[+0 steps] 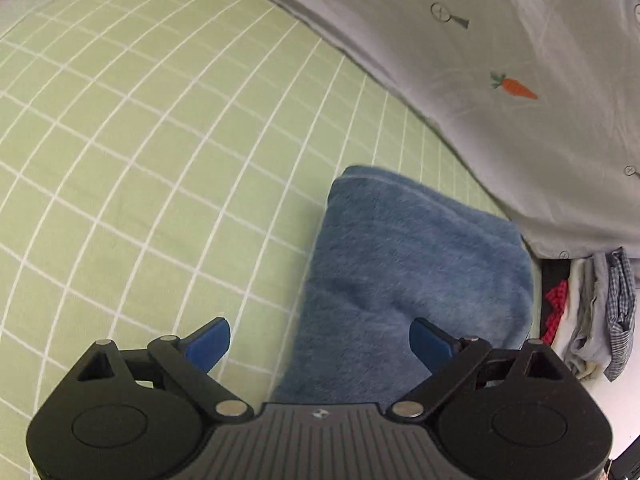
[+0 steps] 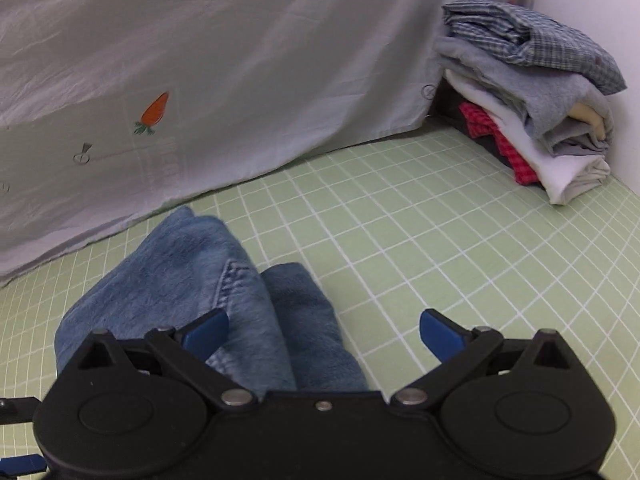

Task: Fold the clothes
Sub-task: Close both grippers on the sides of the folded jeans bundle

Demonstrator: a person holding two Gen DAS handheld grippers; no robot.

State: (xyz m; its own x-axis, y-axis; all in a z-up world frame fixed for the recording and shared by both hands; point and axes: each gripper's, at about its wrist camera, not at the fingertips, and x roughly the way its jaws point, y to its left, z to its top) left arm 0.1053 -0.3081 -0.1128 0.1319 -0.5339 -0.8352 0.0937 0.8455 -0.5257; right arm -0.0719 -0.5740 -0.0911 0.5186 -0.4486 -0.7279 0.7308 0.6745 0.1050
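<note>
Both the left tongs (image 1: 320,344) and right tongs (image 2: 324,332) gape wide, holding nothing, above the folded blue garment (image 1: 400,272) on the green checked bed (image 1: 140,160).

We count one folded blue garment (image 2: 192,280), one stack of folded clothes (image 2: 536,92) holding about six pieces, one grey quilt (image 2: 240,60) showing one embroidered carrot (image 2: 154,112), one green checked sheet (image 2: 440,232), and two grippers.

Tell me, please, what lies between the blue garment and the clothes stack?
Only bare green sheet separates the blue garment from the clothes stack, in the right wrist view.
</note>
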